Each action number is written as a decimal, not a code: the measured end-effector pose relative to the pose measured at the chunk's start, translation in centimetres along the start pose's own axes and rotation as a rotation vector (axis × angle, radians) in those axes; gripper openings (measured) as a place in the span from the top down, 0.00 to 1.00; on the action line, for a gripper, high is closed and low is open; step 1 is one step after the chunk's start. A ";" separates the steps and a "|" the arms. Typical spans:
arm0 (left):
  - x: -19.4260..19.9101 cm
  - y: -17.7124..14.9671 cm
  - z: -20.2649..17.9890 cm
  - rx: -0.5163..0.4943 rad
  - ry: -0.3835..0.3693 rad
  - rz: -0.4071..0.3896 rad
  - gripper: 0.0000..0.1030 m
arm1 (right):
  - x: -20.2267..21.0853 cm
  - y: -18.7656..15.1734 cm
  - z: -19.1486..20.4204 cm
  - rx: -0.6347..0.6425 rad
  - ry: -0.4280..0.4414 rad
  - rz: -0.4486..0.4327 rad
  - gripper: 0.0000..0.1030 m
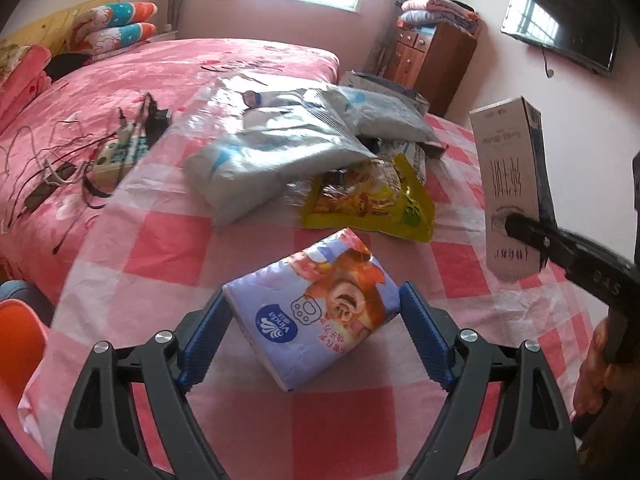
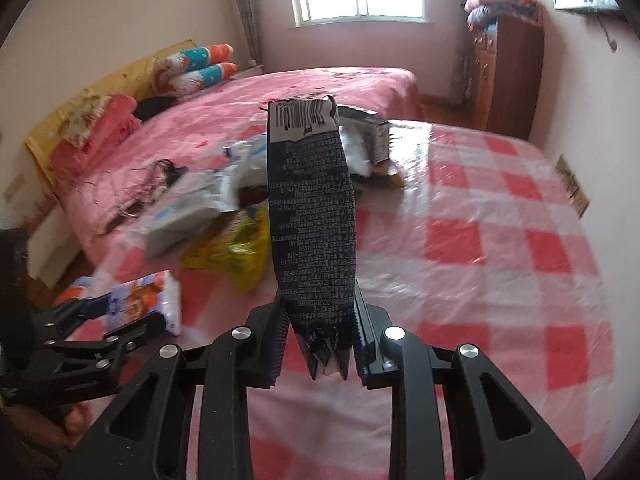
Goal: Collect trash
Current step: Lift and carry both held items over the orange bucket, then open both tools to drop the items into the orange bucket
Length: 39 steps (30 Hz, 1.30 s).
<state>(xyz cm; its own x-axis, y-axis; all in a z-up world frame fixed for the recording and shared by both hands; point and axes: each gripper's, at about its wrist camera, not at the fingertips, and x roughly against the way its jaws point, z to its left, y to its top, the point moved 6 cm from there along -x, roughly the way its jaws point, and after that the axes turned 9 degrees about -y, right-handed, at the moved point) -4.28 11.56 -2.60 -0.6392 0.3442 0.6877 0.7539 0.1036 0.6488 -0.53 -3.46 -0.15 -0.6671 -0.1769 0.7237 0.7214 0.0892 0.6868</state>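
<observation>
Pinching a tissue pack point(image 1: 316, 308) between left tongs point(image 1: 316, 336), right tongs point(image 2: 320, 344) clamping upright carton point(image 2: 312, 216)

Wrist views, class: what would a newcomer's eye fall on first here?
The flattened milk carton, standing up in the shut right gripper above the pink checked tablecloth. Next, the cartoon-printed tissue pack between the left gripper's blue pads, then the yellow snack bag behind it.

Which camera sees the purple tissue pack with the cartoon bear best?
The left wrist view. The tissue pack fills the middle there, sharp and close, between the left gripper's blue fingers, with its bear and logo easy to read. In the right wrist view the same pack is small, off at the left edge, and partly hidden by that gripper.
</observation>
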 end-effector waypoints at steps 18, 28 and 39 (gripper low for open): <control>11.5 -1.4 11.5 0.161 0.159 -0.180 0.18 | 1.5 -1.1 17.9 0.086 0.464 0.154 0.72; 15.8 -7.0 23.2 0.344 0.393 -0.163 0.18 | 0.3 -2.7 31.2 0.258 0.637 0.261 0.71; 17.8 -11.5 30.3 0.468 0.521 -0.139 0.11 | -2.7 -5.6 39.2 0.328 0.702 0.379 0.68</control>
<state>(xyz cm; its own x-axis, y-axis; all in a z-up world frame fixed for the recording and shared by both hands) -19.77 44.74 -7.68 -0.6358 -0.1804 0.7504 0.5714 0.5437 0.6148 -10.10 34.92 -3.30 -0.0447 -0.6334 0.7725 0.7097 0.5240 0.4708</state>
